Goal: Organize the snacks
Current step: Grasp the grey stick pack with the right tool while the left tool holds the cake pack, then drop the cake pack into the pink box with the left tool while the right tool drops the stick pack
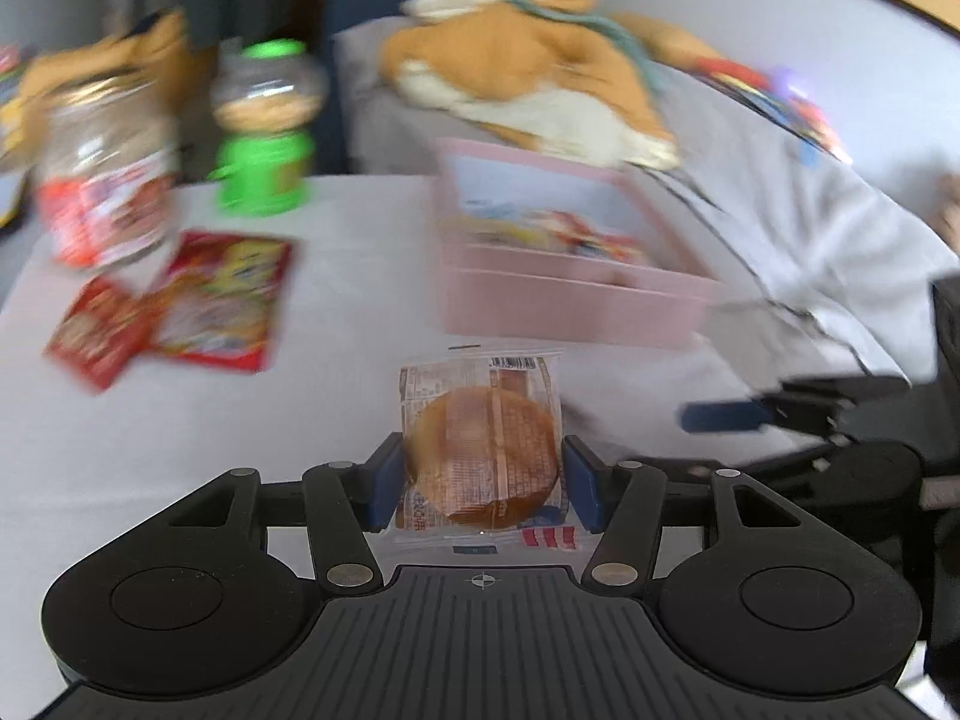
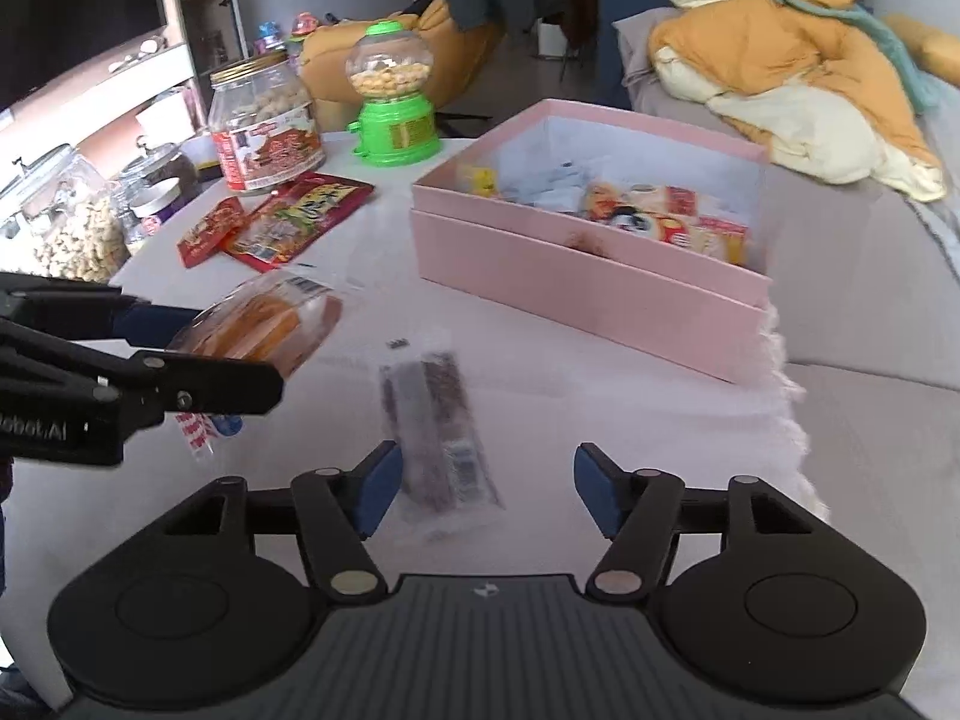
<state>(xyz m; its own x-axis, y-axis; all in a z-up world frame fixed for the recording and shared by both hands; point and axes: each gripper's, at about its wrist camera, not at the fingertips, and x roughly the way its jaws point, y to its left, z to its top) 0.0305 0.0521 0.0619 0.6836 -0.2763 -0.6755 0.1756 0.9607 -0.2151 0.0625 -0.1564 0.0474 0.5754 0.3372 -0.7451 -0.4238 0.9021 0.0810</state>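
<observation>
While the left claw [image 1: 483,474] is clamping the wrapped round cake [image 1: 483,456] above the table [image 1: 180,450], the right claw [image 2: 486,486] is gaping empty over the dark bar packet [image 2: 435,426]; light, crinkly, slippery—pinch mid-length.

Home living room: sofa [image 2: 870,396], blanket [image 2: 780,72], television [image 2: 72,12].

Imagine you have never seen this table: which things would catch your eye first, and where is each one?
First, the wrapped round cake clamped in the left claw, held above the white table. Next, the pink box, set further back, already holding colourful snack packets. The dark snack bar in clear wrap sits between the pads of the open right claw, and a bright green candy dispenser stands at the far edge.
</observation>
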